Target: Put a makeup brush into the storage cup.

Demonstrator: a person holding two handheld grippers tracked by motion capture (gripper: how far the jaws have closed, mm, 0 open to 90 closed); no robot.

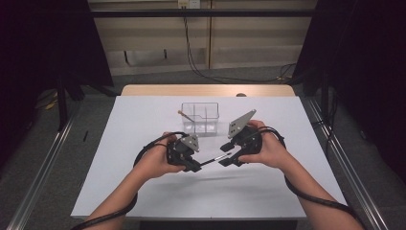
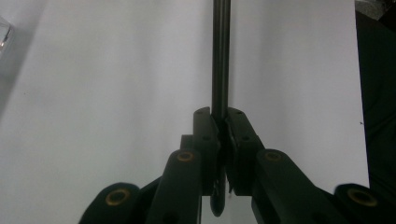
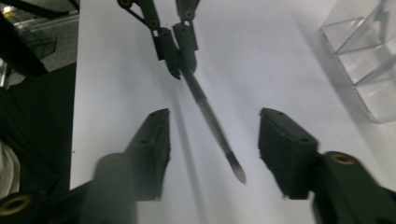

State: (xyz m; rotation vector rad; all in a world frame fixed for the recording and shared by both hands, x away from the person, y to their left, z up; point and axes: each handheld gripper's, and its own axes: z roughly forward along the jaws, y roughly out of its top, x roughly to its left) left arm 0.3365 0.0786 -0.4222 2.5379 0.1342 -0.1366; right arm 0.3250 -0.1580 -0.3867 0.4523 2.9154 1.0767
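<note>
High view: pen above the desk's near-middle, left claw clamped on one end. Right claw apart, jaws either side of the tip, not touching. Light, stiff, smooth and likely slippery; grip mid-barrel.

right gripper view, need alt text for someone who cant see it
A thin dark pen runs between the open jaws of the right gripper without touching either. The left gripper, farther off, clamps its other end above a white table. A clear plastic box stands at the right edge.
</note>
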